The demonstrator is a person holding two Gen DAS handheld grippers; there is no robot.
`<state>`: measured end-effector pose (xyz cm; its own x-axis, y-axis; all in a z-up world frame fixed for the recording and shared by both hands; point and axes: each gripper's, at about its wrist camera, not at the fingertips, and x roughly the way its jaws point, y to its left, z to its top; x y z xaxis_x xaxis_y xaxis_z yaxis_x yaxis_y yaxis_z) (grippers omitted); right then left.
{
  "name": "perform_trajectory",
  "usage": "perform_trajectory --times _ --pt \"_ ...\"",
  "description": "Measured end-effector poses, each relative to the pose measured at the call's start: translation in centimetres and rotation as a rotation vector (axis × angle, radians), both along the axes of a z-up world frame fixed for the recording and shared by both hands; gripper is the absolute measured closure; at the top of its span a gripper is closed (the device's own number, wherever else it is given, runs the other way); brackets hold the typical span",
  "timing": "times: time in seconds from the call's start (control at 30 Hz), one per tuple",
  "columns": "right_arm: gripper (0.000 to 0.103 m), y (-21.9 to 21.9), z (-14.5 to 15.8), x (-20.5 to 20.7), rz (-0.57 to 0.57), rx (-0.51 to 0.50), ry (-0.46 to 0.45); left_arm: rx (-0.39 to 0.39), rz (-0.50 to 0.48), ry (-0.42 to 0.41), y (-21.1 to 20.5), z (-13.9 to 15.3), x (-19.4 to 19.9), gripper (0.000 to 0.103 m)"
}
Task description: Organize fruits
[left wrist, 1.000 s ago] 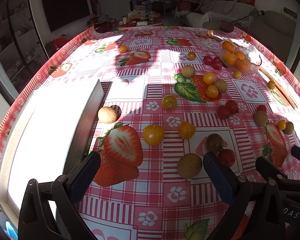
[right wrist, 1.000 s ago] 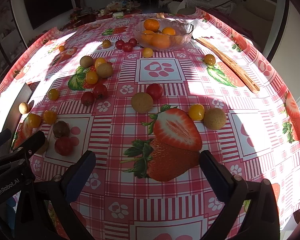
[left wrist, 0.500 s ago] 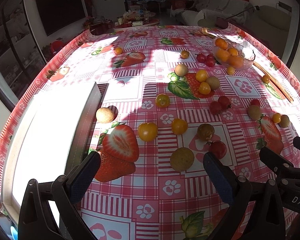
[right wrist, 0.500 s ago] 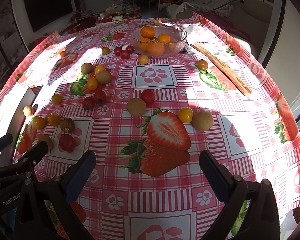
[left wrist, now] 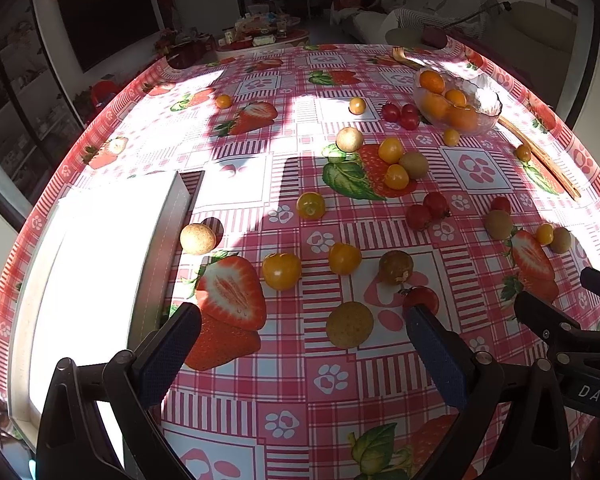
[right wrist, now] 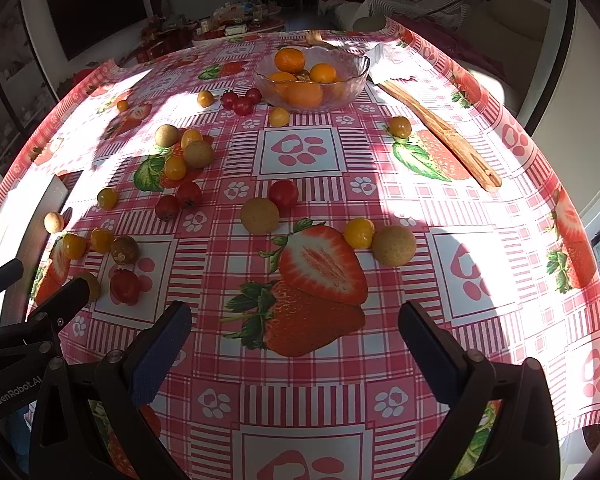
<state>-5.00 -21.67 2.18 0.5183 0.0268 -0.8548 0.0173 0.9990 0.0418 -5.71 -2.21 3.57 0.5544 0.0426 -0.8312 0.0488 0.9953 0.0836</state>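
Left gripper (left wrist: pixel 302 320): spread wide, holding nothing, hovering over the near part of the worktop; a tan round fruit (left wrist: pixel 349 324) lies between its fingers, further out.
Right gripper (right wrist: pixel 294 318): also spread wide and empty, above a printed strawberry on the cloth.
Worktop (right wrist: pixel 500 288): covered in a pink checked cloth with strawberry and paw prints, half in strong sun.
Loose fruit: small yellow, red and tan pieces scattered across the cloth, among them a yellow tomato (left wrist: pixel 281 271), a red tomato (left wrist: pixel 421 299) just beside the left gripper's right finger, and a tan fruit (right wrist: pixel 393 246) touching a yellow one (right wrist: pixel 359 233).
Bowl (right wrist: pixel 350 80): clear glass, at the far side, holding several oranges (right wrist: pixel 290 60).
Wooden utensil (right wrist: pixel 444 132): long, lying to the right of the bowl.
White tray (left wrist: pixel 100 264): at the left edge, so washed out by sunlight that its inside cannot be made out; possibly a shallow box.
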Motion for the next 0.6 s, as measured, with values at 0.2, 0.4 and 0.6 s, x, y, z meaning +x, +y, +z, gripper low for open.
perform_trajectory --times 0.2,0.4,0.6 --pt "0.0 0.02 0.35 0.11 0.01 -0.012 0.009 0.011 -0.021 0.013 -0.46 -0.01 -0.15 0.0" --pt "0.0 0.01 0.54 0.06 0.011 -0.011 0.007 0.007 -0.02 0.024 -0.41 -0.06 -0.19 0.0" --pt "0.0 -0.22 0.65 0.04 0.006 -0.004 0.005 0.009 -0.015 0.028 -0.22 -0.05 -0.17 0.0"
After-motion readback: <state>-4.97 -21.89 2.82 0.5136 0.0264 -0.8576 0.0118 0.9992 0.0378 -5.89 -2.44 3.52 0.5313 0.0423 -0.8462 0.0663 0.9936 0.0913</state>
